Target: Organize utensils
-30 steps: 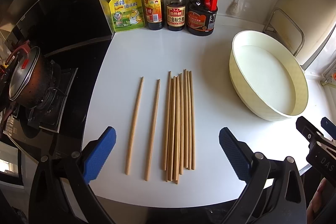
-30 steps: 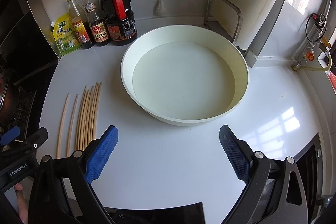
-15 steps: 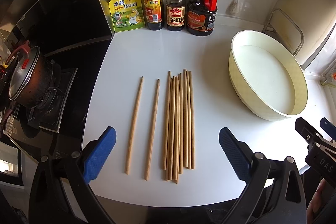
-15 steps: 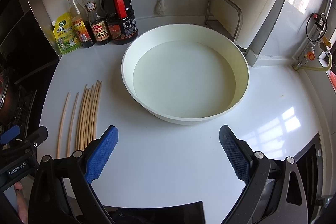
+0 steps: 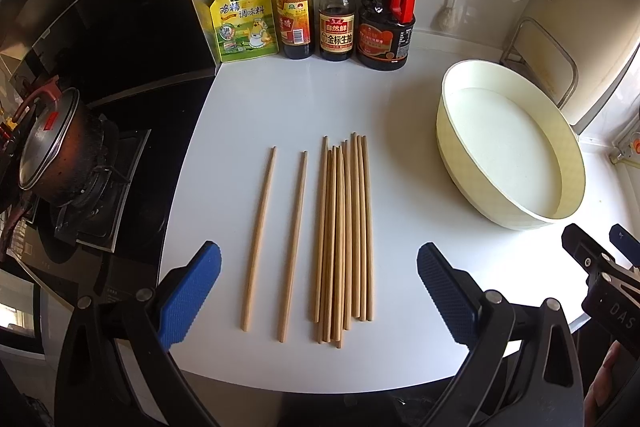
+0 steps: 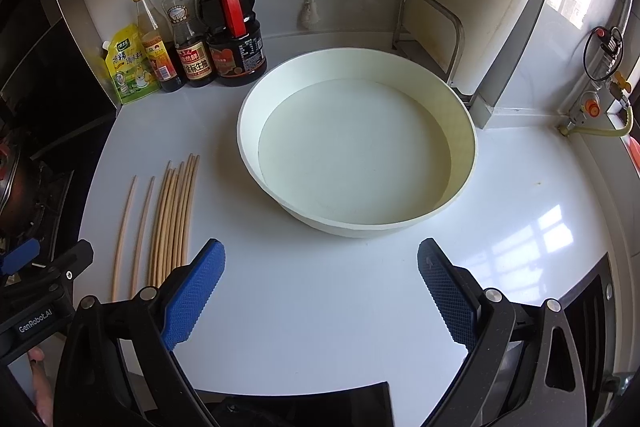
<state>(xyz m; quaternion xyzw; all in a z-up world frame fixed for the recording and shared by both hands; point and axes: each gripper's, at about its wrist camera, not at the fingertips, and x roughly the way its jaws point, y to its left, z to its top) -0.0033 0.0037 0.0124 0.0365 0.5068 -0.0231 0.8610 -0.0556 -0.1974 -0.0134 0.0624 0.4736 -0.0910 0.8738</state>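
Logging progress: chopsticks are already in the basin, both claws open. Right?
Not quite. The basin holds nothing; the chopsticks lie on the counter beside it, as the left wrist view shows. Both claws, left and right, are open.

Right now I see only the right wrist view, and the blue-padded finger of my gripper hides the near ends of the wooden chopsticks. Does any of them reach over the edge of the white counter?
Observer: None. In the left wrist view every near end of the wooden chopsticks lies on the white counter, short of its edge.
Operator: Does the left gripper hold something?
Observer: No. The left gripper is open, with nothing clamped between its pads.
Operator: Are the near ends of the bundle level?
Observer: No, they are uneven. The middle sticks reach nearer to the edge than those on the bundle's right.
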